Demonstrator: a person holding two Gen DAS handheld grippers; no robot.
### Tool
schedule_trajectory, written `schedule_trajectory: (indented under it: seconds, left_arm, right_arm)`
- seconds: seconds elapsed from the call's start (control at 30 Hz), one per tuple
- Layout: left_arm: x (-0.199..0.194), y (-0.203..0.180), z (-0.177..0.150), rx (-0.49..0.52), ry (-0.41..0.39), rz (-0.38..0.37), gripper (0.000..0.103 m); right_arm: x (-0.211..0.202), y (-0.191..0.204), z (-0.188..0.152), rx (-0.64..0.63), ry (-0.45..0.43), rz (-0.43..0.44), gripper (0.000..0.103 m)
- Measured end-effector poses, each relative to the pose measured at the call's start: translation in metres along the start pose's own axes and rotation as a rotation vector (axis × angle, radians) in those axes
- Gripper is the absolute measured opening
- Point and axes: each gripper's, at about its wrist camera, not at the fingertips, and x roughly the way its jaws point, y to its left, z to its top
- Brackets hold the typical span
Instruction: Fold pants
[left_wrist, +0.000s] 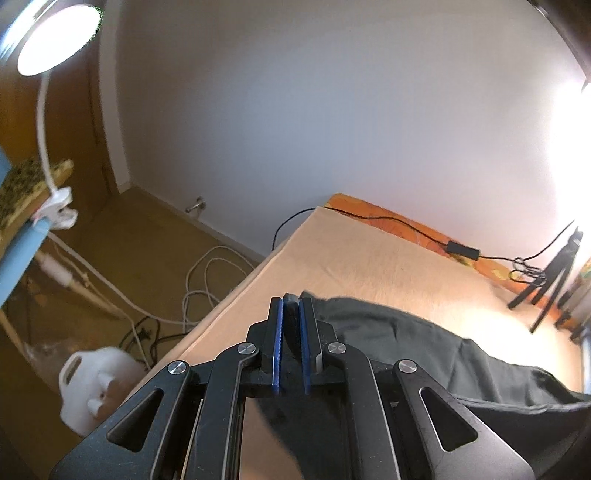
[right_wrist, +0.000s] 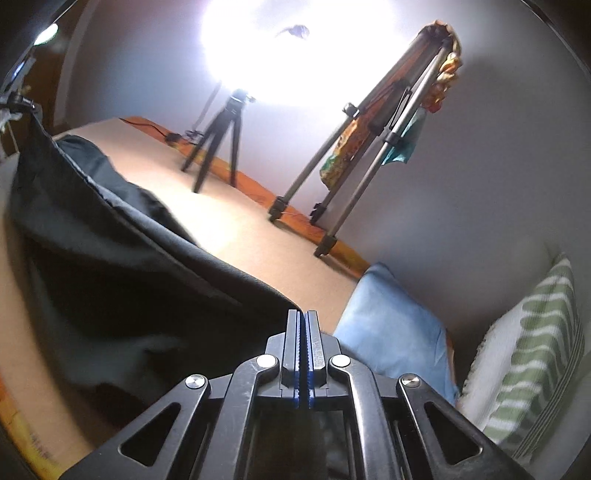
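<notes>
The dark grey pants (left_wrist: 424, 343) are lifted over the beige bed sheet (left_wrist: 369, 258). My left gripper (left_wrist: 291, 301) is shut on a thick edge of the pants, which sticks up between the blue pads. In the right wrist view the pants (right_wrist: 122, 251) stretch taut from the upper left down to my right gripper (right_wrist: 303, 313), which is shut on a thin corner of the fabric. Both grippers hold the cloth above the sheet (right_wrist: 236, 229), and part of the pants sags toward it.
A black tripod (right_wrist: 218, 144) and a larger silver tripod (right_wrist: 354, 155) stand at the bed's far edge with a black cable and adapter (left_wrist: 461, 249). A blue pillow (right_wrist: 391, 325) and a striped pillow (right_wrist: 532, 362) lie at the right. Left of the bed are cables, a white jug (left_wrist: 96, 387) and a clip lamp (left_wrist: 55, 37).
</notes>
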Motion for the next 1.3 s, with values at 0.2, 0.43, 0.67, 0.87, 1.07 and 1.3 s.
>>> schedule_trajectory:
  seconds: [0.2, 0.43, 0.67, 0.87, 1.07, 1.3]
  left_arm:
    - [0.058, -0.027, 0.010, 0.047, 0.052, 0.061, 0.007]
    - [0.097, -0.040, 0.014, 0.088, 0.148, 0.013, 0.012]
    - [0.051, 0.001, 0.039, 0.078, 0.038, 0.016, 0.040]
    - [0.037, 0.050, 0.012, 0.014, 0.099, -0.040, 0.040]
    - [0.050, 0.052, -0.024, -0.022, 0.200, -0.101, 0.048]
    - [0.062, 0.042, -0.039, -0.056, 0.226, -0.053, 0.054]
  right_arm:
    - [0.063, -0.010, 0.022, 0.014, 0.054, -0.008, 0.000]
    - [0.114, 0.010, 0.018, -0.043, 0.138, -0.023, 0.000]
    - [0.127, 0.017, 0.009, -0.068, 0.185, -0.036, 0.000]
    - [0.134, 0.018, 0.006, -0.070, 0.210, -0.046, 0.000]
    - [0.123, 0.012, 0.010, -0.022, 0.222, 0.001, 0.017]
    - [0.067, -0.009, 0.013, 0.039, 0.146, 0.036, 0.044]
